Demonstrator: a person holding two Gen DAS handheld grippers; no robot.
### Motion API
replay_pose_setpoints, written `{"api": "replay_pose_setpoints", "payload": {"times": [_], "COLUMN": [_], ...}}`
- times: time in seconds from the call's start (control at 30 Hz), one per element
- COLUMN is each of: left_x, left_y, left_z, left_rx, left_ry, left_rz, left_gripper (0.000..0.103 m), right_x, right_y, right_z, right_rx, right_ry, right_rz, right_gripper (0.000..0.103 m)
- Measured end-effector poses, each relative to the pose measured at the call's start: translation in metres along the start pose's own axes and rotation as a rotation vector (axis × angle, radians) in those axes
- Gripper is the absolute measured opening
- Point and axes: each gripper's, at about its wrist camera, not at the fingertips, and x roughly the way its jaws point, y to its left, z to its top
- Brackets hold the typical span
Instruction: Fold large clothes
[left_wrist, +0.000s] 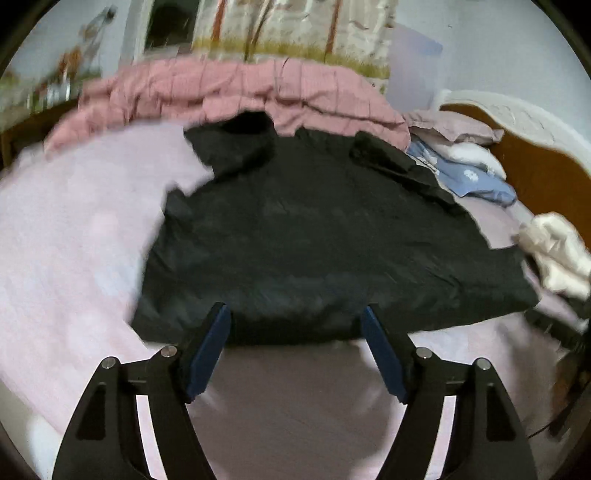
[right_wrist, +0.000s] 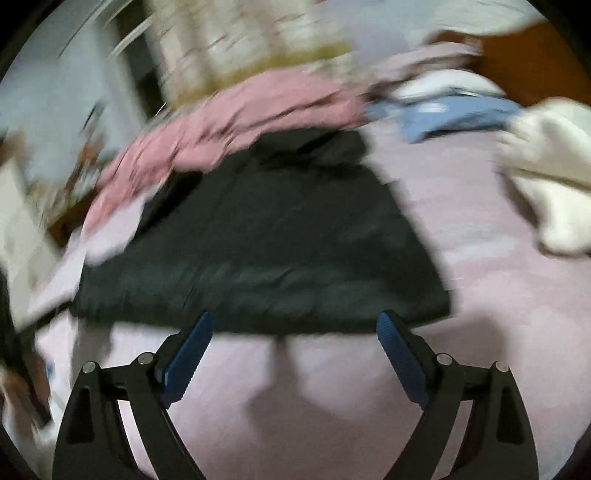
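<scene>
A large black garment (left_wrist: 317, 236) lies spread flat on the pale pink bed sheet (left_wrist: 74, 240), its hood and a sleeve at the far end. My left gripper (left_wrist: 297, 317) stands open just before the garment's near hem, with nothing between its blue pads (left_wrist: 207, 354). The right wrist view is blurred; there the black garment (right_wrist: 266, 243) lies ahead and my right gripper (right_wrist: 295, 325) is open wide at the near hem, empty, over the pink sheet (right_wrist: 498, 314).
A crumpled pink quilt (left_wrist: 236, 92) is heaped behind the garment. Blue and white clothes (left_wrist: 469, 173) and a cream garment (left_wrist: 557, 251) lie at the right, near a wooden headboard (left_wrist: 543, 173). The cream garment (right_wrist: 554, 173) shows at the right.
</scene>
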Motion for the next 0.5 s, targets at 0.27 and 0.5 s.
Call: {"api": "replay_pose_setpoints", "payload": {"times": [0.27,0.5], "left_x": [0.035,0.060], "left_y": [0.038,0.041], "left_z": [-0.017,0.006], "left_rx": [-0.574,-0.680], "left_ry": [0.037,-0.020], "left_rz": [-0.270,-0.160], "left_gripper": [0.072,0.084], "right_x": [0.025,0.047], "right_y": [-0.045,-0.050], "right_z": [-0.005,0.015], "right_rx": [0.638,0.740], "right_ry": [-0.049,-0.145], "right_rz": [0.185,0.054], "right_gripper": [0.091,0.097]}}
